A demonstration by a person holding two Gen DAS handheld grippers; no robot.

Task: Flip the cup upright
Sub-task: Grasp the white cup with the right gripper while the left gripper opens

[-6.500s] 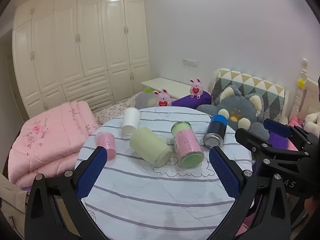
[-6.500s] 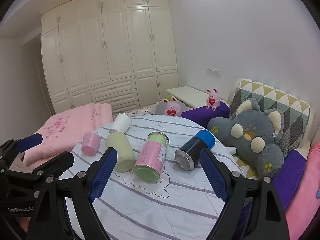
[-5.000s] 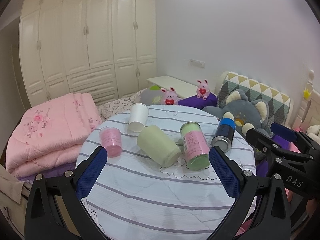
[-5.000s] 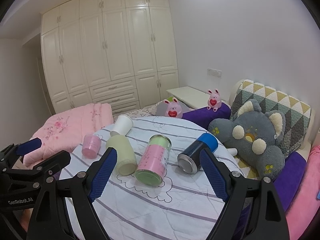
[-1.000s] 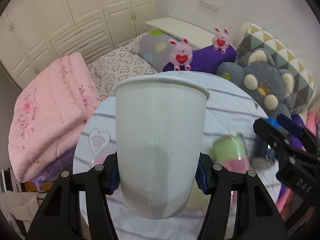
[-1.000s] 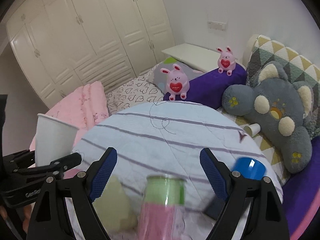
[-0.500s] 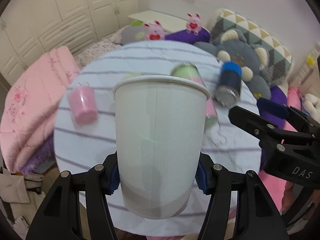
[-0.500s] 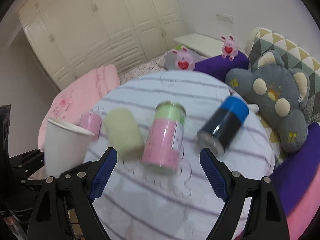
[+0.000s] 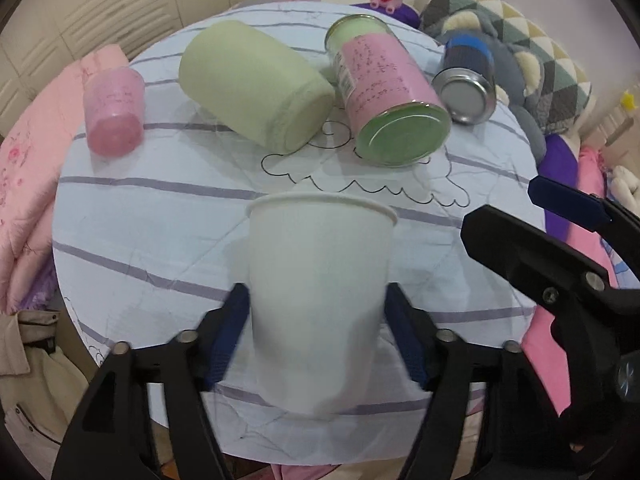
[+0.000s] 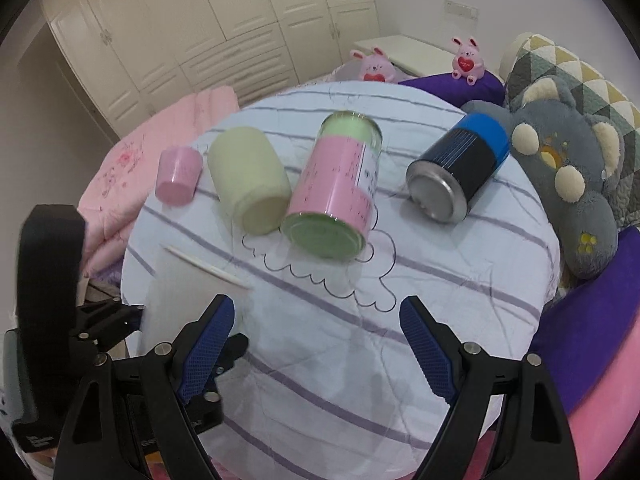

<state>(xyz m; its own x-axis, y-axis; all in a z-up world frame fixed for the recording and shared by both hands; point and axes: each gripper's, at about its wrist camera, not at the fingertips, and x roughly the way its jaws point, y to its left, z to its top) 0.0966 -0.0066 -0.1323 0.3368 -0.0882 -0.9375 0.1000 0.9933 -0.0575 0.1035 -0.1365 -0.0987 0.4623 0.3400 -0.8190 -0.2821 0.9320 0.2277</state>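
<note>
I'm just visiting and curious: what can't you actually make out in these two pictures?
- Left wrist view: white paper cup base is blurred; table contact unclear.
- Right wrist view: the cup is motion-smeared, partly behind the right tool.
- Both views: print on the pink-labelled can is too small.
- Left tool hides the tablecloth behind.

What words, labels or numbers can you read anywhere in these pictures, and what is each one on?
None can be read in full.
Pink-labelled can: rows of small print, too small to read.
Blue-capped can: fine lines only, no legible text.
Left gripper body, seen from the right wrist: white lettering, too blurred to read.
White paper cup: blank.
</note>
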